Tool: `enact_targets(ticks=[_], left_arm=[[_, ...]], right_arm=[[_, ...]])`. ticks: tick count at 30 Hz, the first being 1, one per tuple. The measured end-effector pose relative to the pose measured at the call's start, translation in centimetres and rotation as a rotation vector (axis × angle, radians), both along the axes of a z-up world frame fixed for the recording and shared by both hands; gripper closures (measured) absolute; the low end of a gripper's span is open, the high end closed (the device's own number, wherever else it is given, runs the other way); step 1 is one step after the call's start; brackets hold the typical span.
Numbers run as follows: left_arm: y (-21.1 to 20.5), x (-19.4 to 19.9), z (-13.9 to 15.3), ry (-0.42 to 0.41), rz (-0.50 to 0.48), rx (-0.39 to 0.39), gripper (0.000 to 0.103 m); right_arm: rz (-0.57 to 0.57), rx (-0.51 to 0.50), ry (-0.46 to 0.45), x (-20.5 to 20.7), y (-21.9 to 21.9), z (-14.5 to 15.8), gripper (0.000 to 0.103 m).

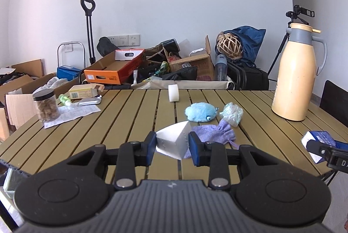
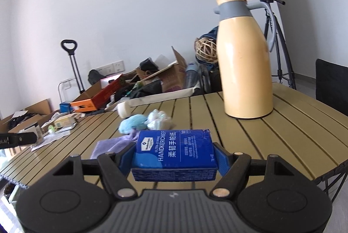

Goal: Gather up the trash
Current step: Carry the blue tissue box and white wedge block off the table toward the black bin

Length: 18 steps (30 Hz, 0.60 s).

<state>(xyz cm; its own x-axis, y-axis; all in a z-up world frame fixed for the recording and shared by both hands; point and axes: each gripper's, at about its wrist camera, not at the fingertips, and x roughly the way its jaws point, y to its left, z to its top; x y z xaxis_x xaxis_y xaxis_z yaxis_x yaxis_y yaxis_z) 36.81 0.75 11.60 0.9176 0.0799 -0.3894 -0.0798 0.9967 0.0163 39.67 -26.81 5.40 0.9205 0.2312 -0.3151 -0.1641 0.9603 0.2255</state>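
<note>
Left wrist view: left gripper (image 1: 172, 147) clamps a stiff white, angular wedge (image 1: 173, 142), maybe foam, before the glossy thermos (image 1: 296, 76); right gripper (image 2: 174, 156) grasps a blue tissue pack (image 2: 175, 151).

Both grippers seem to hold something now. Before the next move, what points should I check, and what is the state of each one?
1. Left gripper shut on the white piece: ok, pads press both of its sides.
2. Right gripper shut on the tissue pack: ok, it sits between both pads.
3. Both items clear of the table: ok, they appear lifted.
4. Trash bin located: cannot tell, none is clearly in view.
5. Trash left on the table: not ok, the crumpled plastic remains beside the blue toy.
6. Jug out of the way: ok, upright and apart from both grippers.
</note>
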Motion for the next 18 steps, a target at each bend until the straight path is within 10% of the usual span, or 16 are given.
enact_targets(ticks=[18], left_arm=[[2.8, -7.8, -4.5, 0.069, 0.006, -0.051, 0.07]], right_arm=[[0.119, -0.077, 0.036, -9.4, 3.6, -3.5, 0.031]])
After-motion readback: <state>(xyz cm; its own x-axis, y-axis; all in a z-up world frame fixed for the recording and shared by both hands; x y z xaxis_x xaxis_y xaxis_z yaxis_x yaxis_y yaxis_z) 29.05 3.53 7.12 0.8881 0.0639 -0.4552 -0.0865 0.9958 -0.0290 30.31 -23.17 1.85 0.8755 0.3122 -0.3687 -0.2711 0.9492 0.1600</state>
